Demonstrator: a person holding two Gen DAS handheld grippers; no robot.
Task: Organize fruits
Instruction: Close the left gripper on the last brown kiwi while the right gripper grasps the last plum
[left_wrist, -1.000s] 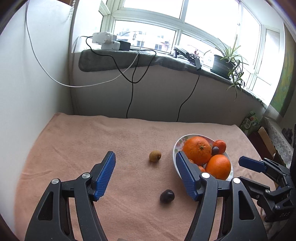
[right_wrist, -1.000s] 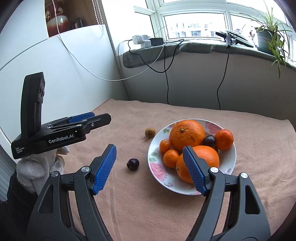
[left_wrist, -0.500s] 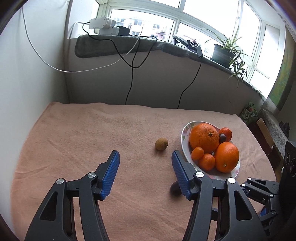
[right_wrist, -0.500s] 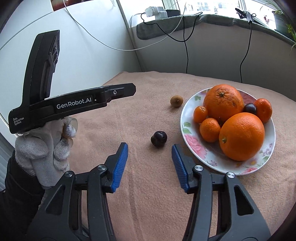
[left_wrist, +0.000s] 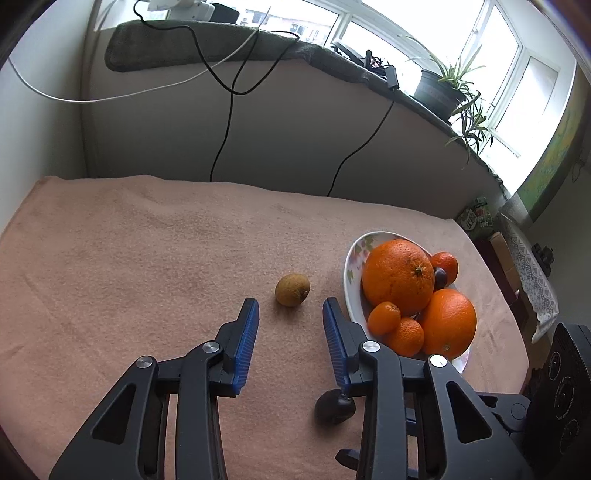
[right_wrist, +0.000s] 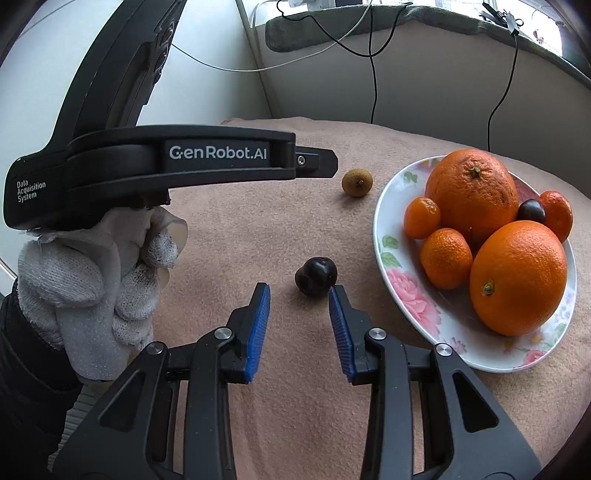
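The right tongs (right_wrist: 299, 291) are spread, gripping nothing, low over the pink cloth (right_wrist: 295, 424) on the tabletop. Their blue pads (right_wrist: 258, 328) frame one dark plum (right_wrist: 316, 276), which lies on the cloth just past the tips, nearly touching the right-hand pad. The left tongs (left_wrist: 290, 306) are also spread and hold nothing; one small brown fruit (left_wrist: 292, 290) sits on the cloth just beyond their tips, roughly in line with the gap. From the left wrist view the same plum (left_wrist: 334, 406) shows low down, partly hidden behind the right-hand finger of the left tongs.

In the right wrist view a white-gloved hand (right_wrist: 96, 280) grips the left tool's black handle, marked GenRobot.AI.

To the right of both loose fruits stands one floral plate (right_wrist: 410, 295), already heaped. I count two big oranges, the back orange (right_wrist: 472, 194) and the front orange (right_wrist: 517, 277), touching each other. Three small mandarins sit around them: two on the left side of the plate (right_wrist: 422, 217) (right_wrist: 446, 258) and one at the far right (right_wrist: 556, 214). One second dark plum (right_wrist: 531, 211) is wedged between the oranges and that far mandarin.

Behind, a windowsill (left_wrist: 229, 51) carries two black cables, one white cable and one potted plant (left_wrist: 439, 92).
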